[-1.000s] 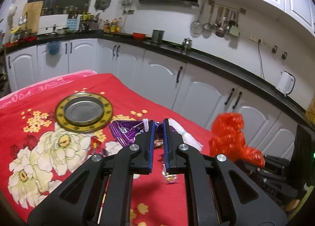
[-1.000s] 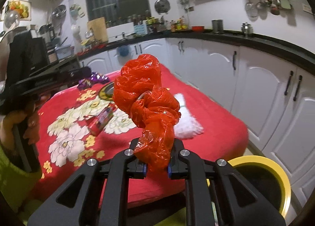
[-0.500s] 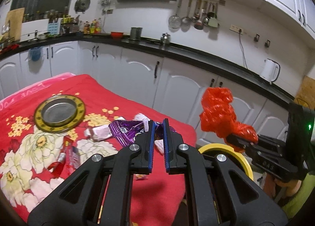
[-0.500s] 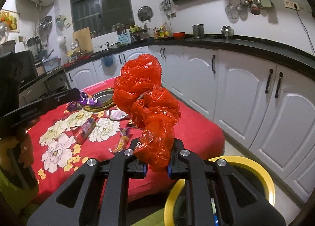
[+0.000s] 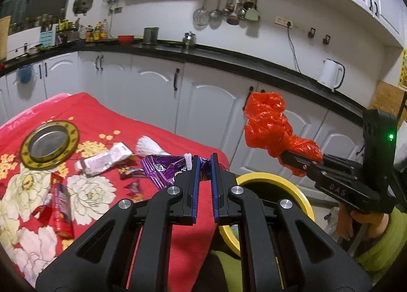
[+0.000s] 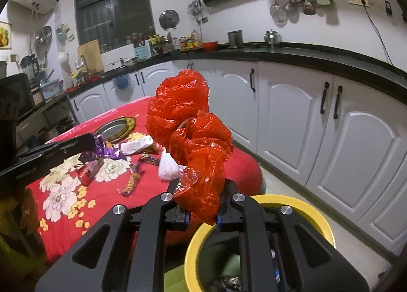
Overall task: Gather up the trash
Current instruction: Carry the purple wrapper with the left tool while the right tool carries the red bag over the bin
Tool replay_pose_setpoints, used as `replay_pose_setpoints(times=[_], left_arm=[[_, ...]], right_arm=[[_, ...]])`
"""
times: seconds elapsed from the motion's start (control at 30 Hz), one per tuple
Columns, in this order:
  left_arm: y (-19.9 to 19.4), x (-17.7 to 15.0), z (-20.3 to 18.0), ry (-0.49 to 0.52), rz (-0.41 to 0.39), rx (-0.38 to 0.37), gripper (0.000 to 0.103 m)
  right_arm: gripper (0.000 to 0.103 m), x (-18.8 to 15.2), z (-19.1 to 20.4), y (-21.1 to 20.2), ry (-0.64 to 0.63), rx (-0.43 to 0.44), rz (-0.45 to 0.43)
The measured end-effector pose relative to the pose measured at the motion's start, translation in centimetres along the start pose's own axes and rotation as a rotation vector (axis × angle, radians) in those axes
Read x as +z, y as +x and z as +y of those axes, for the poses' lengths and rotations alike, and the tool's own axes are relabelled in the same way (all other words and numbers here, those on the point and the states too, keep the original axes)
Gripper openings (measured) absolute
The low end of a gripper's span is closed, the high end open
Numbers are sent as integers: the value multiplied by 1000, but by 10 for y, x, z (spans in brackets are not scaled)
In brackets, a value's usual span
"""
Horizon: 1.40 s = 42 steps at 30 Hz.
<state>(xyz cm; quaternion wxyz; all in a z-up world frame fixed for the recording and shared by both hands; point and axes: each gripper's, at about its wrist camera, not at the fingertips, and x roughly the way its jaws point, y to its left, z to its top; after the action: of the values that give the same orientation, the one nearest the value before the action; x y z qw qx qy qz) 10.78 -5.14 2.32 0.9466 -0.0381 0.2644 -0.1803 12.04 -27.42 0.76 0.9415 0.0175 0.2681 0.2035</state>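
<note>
My right gripper [image 6: 202, 198] is shut on a crumpled red plastic bag [image 6: 188, 124] that stands up from its jaws. It hangs over the near rim of a yellow-rimmed bin [image 6: 292, 203] on the floor by the table. In the left wrist view the same red bag [image 5: 267, 124] and right gripper [image 5: 292, 158] sit above the bin [image 5: 269, 177]. My left gripper [image 5: 203, 158] is shut on a shiny purple wrapper [image 5: 162, 167], held over the table's right end. The right wrist view shows that wrapper [image 6: 106, 148] at the left gripper's tip [image 6: 91, 140].
The table has a red flowered cloth [image 5: 96, 114]. On it lie a gold-rimmed metal plate [image 5: 49, 144], a pale wrapper [image 5: 106, 158], a red packet [image 5: 59, 205], a white tissue [image 5: 147, 146] and small candy wrappers [image 5: 134, 186]. White cabinets [image 6: 318, 119] run behind the bin.
Both grippers have swung off the table toward its right end, each still holding its trash. The yellow bin has come into view under the right gripper.
</note>
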Motion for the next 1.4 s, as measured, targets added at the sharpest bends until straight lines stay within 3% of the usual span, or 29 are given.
replay_pose_setpoints(times=[0.8, 1.4], left_arm=[[55, -39, -76, 99, 144, -186, 4], [106, -75, -109, 113, 300, -300, 5]], right_arm=[[13, -44, -70, -4, 73, -126, 125], [15, -71, -113, 11, 170, -130, 253]])
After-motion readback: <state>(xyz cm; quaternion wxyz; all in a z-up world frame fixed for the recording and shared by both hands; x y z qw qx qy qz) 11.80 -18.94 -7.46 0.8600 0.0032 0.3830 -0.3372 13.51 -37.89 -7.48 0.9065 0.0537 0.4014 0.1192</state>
